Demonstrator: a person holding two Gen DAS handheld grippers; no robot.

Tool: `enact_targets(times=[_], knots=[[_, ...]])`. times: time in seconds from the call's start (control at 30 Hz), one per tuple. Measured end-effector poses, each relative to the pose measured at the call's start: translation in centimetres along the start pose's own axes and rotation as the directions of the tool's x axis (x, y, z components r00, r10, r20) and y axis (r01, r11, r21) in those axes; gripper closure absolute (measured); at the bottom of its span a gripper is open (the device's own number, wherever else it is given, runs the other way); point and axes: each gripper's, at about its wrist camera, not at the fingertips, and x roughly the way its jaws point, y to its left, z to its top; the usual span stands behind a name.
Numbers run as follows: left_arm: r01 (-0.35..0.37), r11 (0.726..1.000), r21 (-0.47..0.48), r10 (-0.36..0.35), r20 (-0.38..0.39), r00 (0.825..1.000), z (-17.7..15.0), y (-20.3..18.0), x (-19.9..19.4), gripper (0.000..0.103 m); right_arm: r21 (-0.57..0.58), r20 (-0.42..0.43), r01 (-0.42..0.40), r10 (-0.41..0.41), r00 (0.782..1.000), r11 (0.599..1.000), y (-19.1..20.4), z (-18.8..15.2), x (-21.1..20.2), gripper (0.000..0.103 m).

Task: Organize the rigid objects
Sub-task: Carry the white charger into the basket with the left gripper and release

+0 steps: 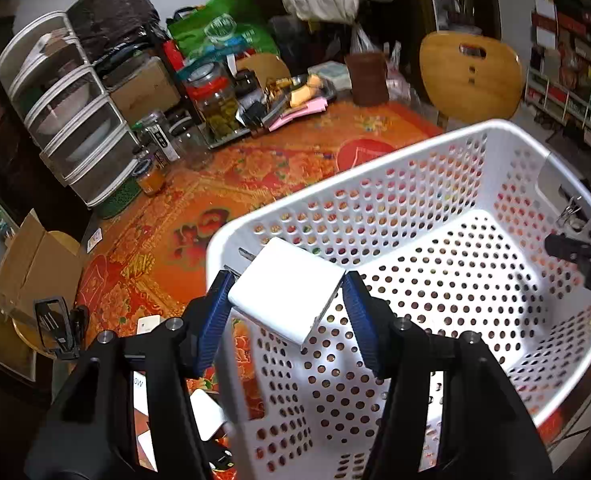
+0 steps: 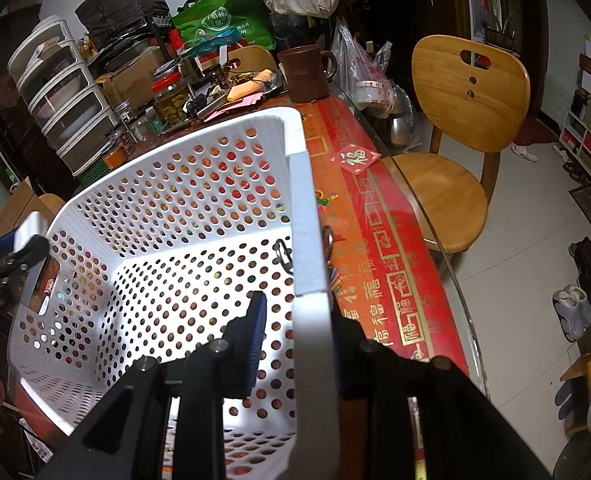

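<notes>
A white perforated basket (image 1: 395, 168) stands on the red patterned tablecloth; its inside looks empty. My left gripper (image 1: 287, 292) is shut on a flat white box (image 1: 283, 288) and holds it above the basket's near-left rim. My right gripper (image 2: 295, 320) is shut on the basket's right wall (image 2: 307, 240), one blue pad inside and the other finger outside. The left gripper with the white box shows at the left edge of the right wrist view (image 2: 27, 232). The right gripper's tip shows at the right edge of the left wrist view (image 1: 575, 256).
Jars (image 1: 215, 100), a brown mug (image 2: 303, 72), a drawer unit (image 1: 67, 120) and clutter crowd the table's far side. Small white items (image 1: 207, 416) lie on the cloth left of the basket. A wooden chair (image 2: 455, 120) stands right of the table.
</notes>
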Motion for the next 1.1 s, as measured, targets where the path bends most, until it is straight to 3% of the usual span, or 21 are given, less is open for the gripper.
enact_targets(times=[0.27,0.3,0.37,0.43,0.6,0.7,0.77,0.87,0.97,1.03,1.1], knots=[[0.033,0.999,0.004,-0.033,-0.053,0.998,0.4,-1.0,2.2,0.047,-0.002,-0.001,-0.005,0.005,1.000,1.000,0.0,0.0,0.1,0.077],[0.046,0.999,0.001,-0.046,-0.042,0.998,0.5,-0.6,2.1,0.044,-0.001,-0.002,-0.005,0.005,1.000,1.000,0.0,0.0,0.1,0.077],[0.063,0.998,-0.004,-0.064,-0.011,0.998,0.5,-0.3,1.1,0.019,-0.001,-0.002,-0.006,0.006,1.000,1.000,0.0,0.0,0.1,0.077],[0.057,0.998,-0.003,-0.057,0.030,0.998,0.3,0.4,-0.2,0.013,-0.001,-0.001,-0.005,0.005,1.000,1.000,-0.1,0.0,0.1,0.077],[0.040,0.997,-0.065,-0.033,0.097,0.995,-0.4,6.1,-3.5,0.013,0.002,-0.005,-0.009,0.009,1.000,1.000,-0.2,-0.2,0.2,0.077],[0.007,0.991,-0.135,0.009,0.121,0.993,-1.3,11.5,-4.5,0.004,-0.001,-0.006,-0.007,0.007,1.000,1.000,-0.1,-0.2,0.2,0.077],[-0.037,0.982,-0.184,0.052,0.078,0.996,-2.5,16.2,-3.3,0.001,-0.001,-0.007,-0.005,0.005,1.000,1.000,-0.1,-0.2,0.2,0.077],[-0.122,0.960,-0.251,0.108,-0.072,0.992,-5.6,22.0,1.6,0.001,0.002,-0.006,-0.006,0.006,1.000,1.000,-0.1,-0.2,0.2,0.077],[-0.149,0.942,-0.301,0.077,-0.239,0.968,-9.3,25.5,7.6,0.002,0.005,-0.007,-0.004,0.004,1.000,1.000,-0.1,-0.2,0.2,0.077],[-0.163,0.937,-0.310,0.067,-0.296,0.953,-11.1,26.4,10.6,0.004,0.008,-0.007,-0.003,0.003,1.000,1.000,-0.1,-0.2,0.2,0.077],[-0.151,0.921,-0.360,0.032,-0.316,0.948,-12.4,27.6,12.9,0.010,0.010,-0.007,-0.001,0.001,1.000,1.000,-0.2,-0.2,0.2,0.077]])
